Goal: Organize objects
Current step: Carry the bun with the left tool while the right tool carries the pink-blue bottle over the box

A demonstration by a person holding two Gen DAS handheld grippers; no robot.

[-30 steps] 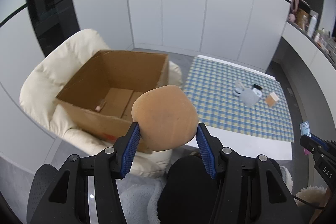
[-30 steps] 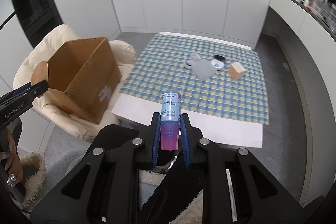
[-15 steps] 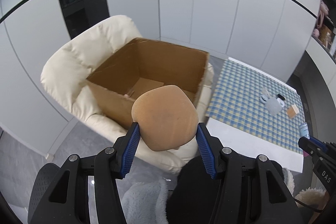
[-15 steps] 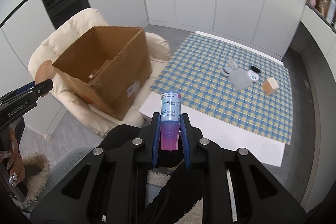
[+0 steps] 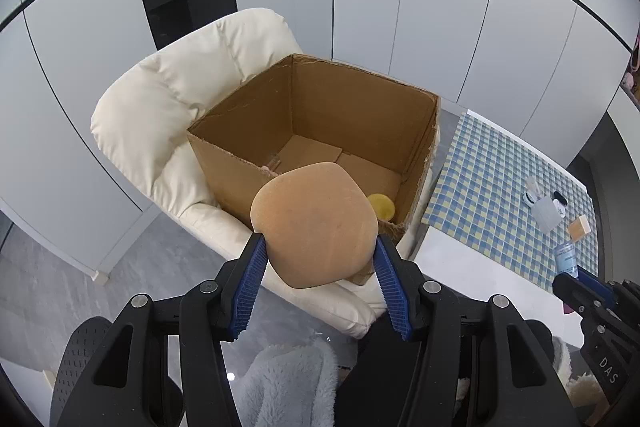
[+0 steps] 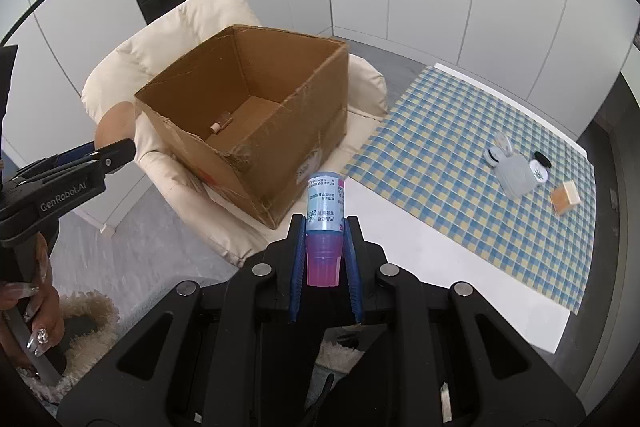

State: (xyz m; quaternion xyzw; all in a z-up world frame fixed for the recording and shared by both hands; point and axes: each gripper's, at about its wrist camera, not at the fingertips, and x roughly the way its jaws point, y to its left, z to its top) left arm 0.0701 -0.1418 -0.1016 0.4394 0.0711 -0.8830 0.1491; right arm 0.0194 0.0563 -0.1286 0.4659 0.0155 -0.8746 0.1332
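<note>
My left gripper [image 5: 318,259] is shut on a tan rounded sponge-like pad [image 5: 314,225], held in front of the near wall of an open cardboard box [image 5: 332,115]. The box [image 6: 248,75] rests on a cream armchair [image 5: 168,103]. A yellow round thing [image 5: 381,207] and a small wooden piece [image 6: 221,123] lie on its floor. My right gripper [image 6: 323,247] is shut on a small bottle [image 6: 324,223] with a pale blue label and a pink cap, to the right of the box's near corner. In the right wrist view the left gripper [image 6: 100,155] shows at the left edge.
A low table with a blue-and-yellow checked cloth [image 6: 460,155] stands right of the armchair. On it lie a grey pouch [image 6: 514,175], small round cases [image 6: 538,169] and a wooden block [image 6: 565,198]. White cabinet doors fill the back. A person's hand [image 6: 36,323] grips the left tool.
Both views have swung left toward the box, which now sits larger and more central. The table has slid to the right. Each gripper still holds its object.
</note>
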